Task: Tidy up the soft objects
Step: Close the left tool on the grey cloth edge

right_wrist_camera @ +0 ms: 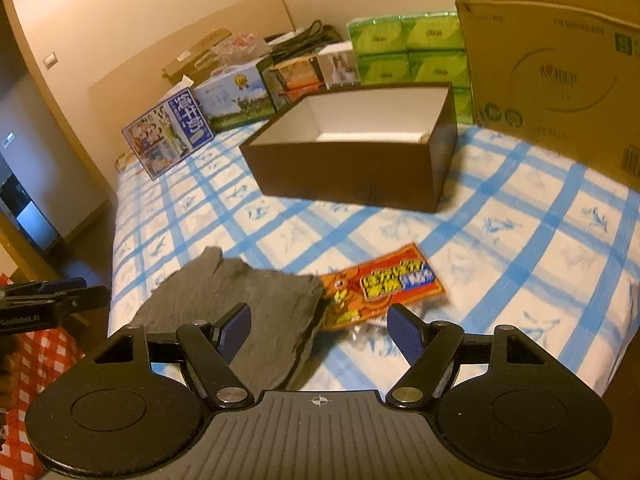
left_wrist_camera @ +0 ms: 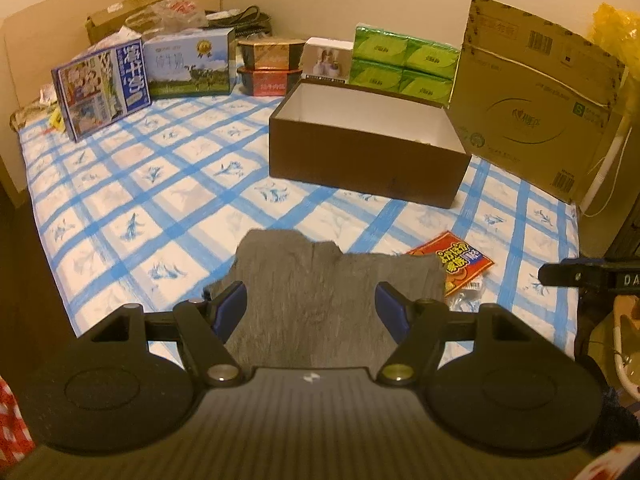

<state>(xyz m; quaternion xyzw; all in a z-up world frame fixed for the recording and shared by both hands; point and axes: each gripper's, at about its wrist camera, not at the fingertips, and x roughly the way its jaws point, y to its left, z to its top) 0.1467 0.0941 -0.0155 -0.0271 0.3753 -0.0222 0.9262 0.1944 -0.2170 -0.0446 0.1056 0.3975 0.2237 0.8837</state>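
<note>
A folded dark grey cloth (left_wrist_camera: pixel 320 280) lies flat on the blue-checked bed sheet (left_wrist_camera: pixel 160 200), near its front edge. My left gripper (left_wrist_camera: pixel 311 286) hovers over the cloth, open, its blue pads apart and gripping nothing. In the right wrist view the grey cloth (right_wrist_camera: pixel 240 304) sits at lower left, with an orange snack packet (right_wrist_camera: pixel 380 284) touching its right edge. My right gripper (right_wrist_camera: pixel 320 308) is open above the seam between cloth and packet. An open brown box (left_wrist_camera: pixel 360 164) with a white, bare inside stands farther back on the bed.
Milk cartons (left_wrist_camera: pixel 104 88), food tubs (left_wrist_camera: pixel 268 64) and green tissue packs (left_wrist_camera: pixel 404 64) line the back of the bed. A big cardboard carton (left_wrist_camera: pixel 532 100) leans at the right. A crinkled clear wrapper (right_wrist_camera: pixel 368 332) lies by the packet. Red-checked fabric (right_wrist_camera: pixel 40 360) shows at lower left.
</note>
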